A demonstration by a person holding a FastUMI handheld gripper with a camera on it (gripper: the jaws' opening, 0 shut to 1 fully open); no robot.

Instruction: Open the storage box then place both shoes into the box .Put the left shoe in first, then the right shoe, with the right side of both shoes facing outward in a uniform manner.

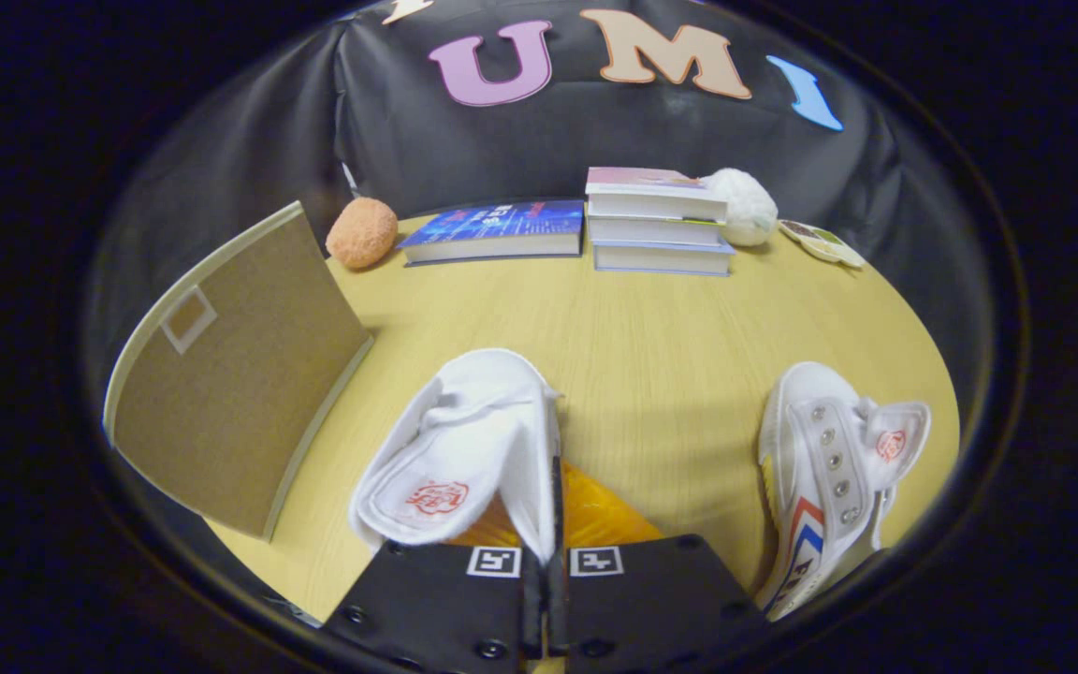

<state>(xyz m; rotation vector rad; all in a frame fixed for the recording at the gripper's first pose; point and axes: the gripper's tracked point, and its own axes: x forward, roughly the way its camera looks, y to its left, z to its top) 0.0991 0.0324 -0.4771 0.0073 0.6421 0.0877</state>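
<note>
My gripper (553,562) is shut on the side wall of a white canvas shoe (464,440). The thin canvas edge runs up from between the two fingers. The shoe's tongue, with a red emblem, flops to the left, and an orange insole shows just above the fingers. The shoe's toe points away from me over the wooden table (651,337). A second white shoe (829,477) with metal eyelets and red and blue side stripes lies on the table to the right of the fingers. Left of the held shoe stands the brown cardboard panel of the storage box (230,365), tilted upright; the box's inside is hidden.
Along the table's far edge lie a blue book (502,232), a stack of three books (656,223), an orange fuzzy ball (362,233), a white fluffy ball (745,206) and a small card (820,241). Bare tabletop lies between the two shoes and the books.
</note>
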